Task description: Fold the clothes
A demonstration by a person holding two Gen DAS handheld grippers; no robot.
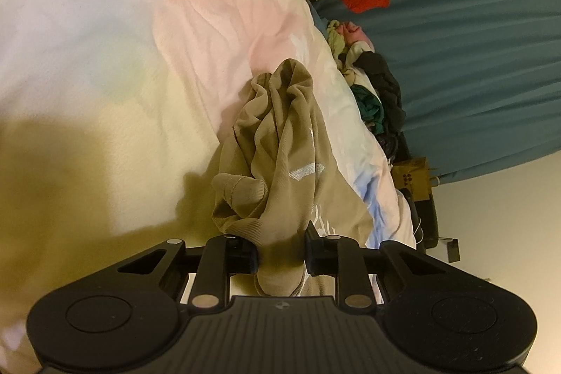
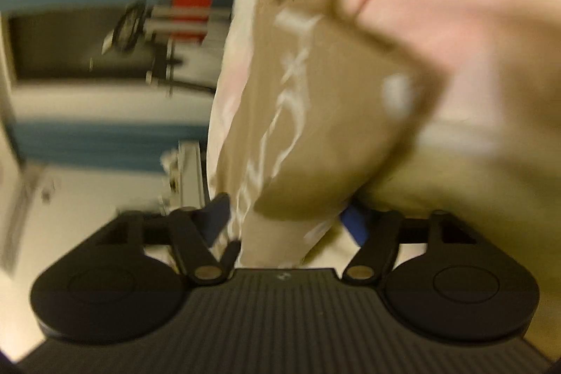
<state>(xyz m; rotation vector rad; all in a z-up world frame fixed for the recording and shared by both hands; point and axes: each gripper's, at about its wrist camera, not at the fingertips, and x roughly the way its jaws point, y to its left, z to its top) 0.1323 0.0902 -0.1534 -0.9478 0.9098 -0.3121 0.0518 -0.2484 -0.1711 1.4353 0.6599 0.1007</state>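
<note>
A khaki-tan garment (image 1: 280, 142) with white printed markings is seen bunched on the pastel bedspread (image 1: 105, 23) of a bed, lying from the centre of the left wrist view toward six o'clock. A gathered fold of it is pinched in the left tongs (image 1: 280, 255), whose jaws are drawn narrow with the cloth pressed between the pads.

In the right wrist view, heavily blurred, the same garment (image 2: 315, 114) fills the centre and runs down between the right tongs (image 2: 284, 226). Those jaws stand fairly wide; cloth is seen in the gap, but whether the pads press on it cannot be told.

Several risks are judged from this. A thick bunch rather than a single edge has been taken on the left, so extra layers may be dragged along and the fold spoiled. On the right, cloth loosely lying between wide jaws may slip out, or be caught at the wrong spot if the jaws are closed blind. The bedspread beneath may also be nipped, as it lies touching the garment.

At two o'clock in the left view, a pile of other clothes (image 1: 371, 86) and a teal curtain (image 1: 473, 58) are seen.

White printing on the garment is visible in both views, but it cannot be read. A brown carton (image 1: 413, 179) at four o'clock carries dark marks, also illegible.
</note>
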